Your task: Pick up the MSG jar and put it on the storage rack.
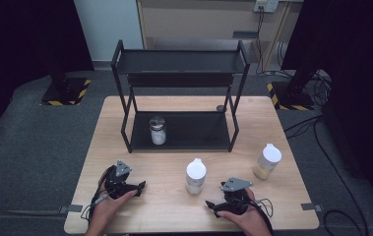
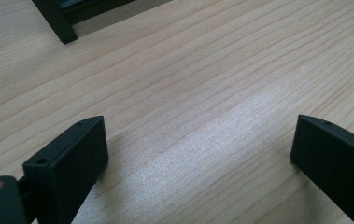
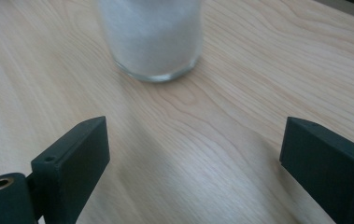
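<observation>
My left gripper (image 1: 141,186) rests low on the wooden table (image 1: 174,211) at the front left, held by a hand. In the left gripper view its jaws (image 2: 198,154) stand wide apart over bare wood. At the front right, the right gripper (image 1: 209,204) points left, also open. In the right gripper view a glass jar of white powder (image 3: 151,37) stands a little ahead of its jaws (image 3: 193,154), apart from them. From above, this white-capped jar (image 1: 195,176) stands between the two grippers.
A black two-tier rack (image 1: 181,64) fills the back of the table; its foot (image 2: 55,21) is in the left gripper view. A metal-lidded jar (image 1: 157,130) stands on its lower shelf. Another white-capped jar with yellowish contents (image 1: 266,161) stands at the right.
</observation>
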